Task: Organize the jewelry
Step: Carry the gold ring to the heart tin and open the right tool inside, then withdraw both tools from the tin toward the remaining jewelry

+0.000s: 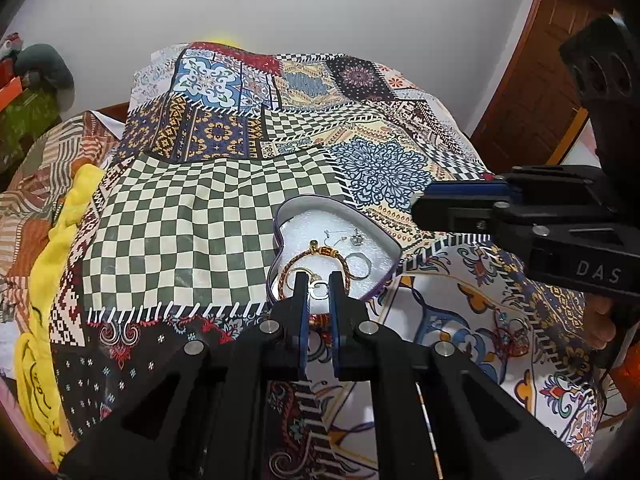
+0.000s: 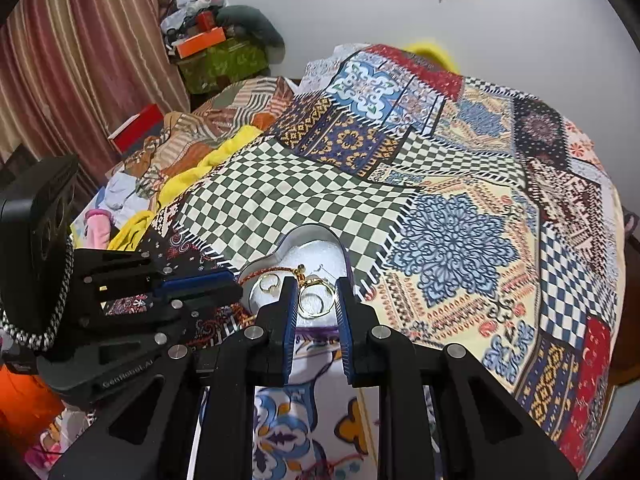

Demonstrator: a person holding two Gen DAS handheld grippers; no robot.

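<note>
A heart-shaped tin (image 1: pixel 280 216) with white foam lining lies on the patterned bedspread; it also shows in the right wrist view (image 2: pixel 316 230). Inside lie a red-gold braided bracelet (image 1: pixel 340 254), a silver ring (image 1: pixel 357 265) and small earrings (image 1: pixel 355 237). My left gripper (image 1: pixel 319 280) sits over the tin's near edge, jaws narrowly apart around a small silver ring (image 1: pixel 319 289). My right gripper (image 2: pixel 317 284) is open, its fingers either side of a gold hoop (image 2: pixel 316 300) inside the tin. A ring (image 2: pixel 269 284) lies left of it.
The patchwork bedspread (image 1: pixel 224 208) covers the bed. A yellow cloth (image 1: pixel 60 248) runs along its left side. Boxes and clutter (image 2: pixel 208 48) stand by the curtain. A wooden door (image 1: pixel 536 92) is at the right.
</note>
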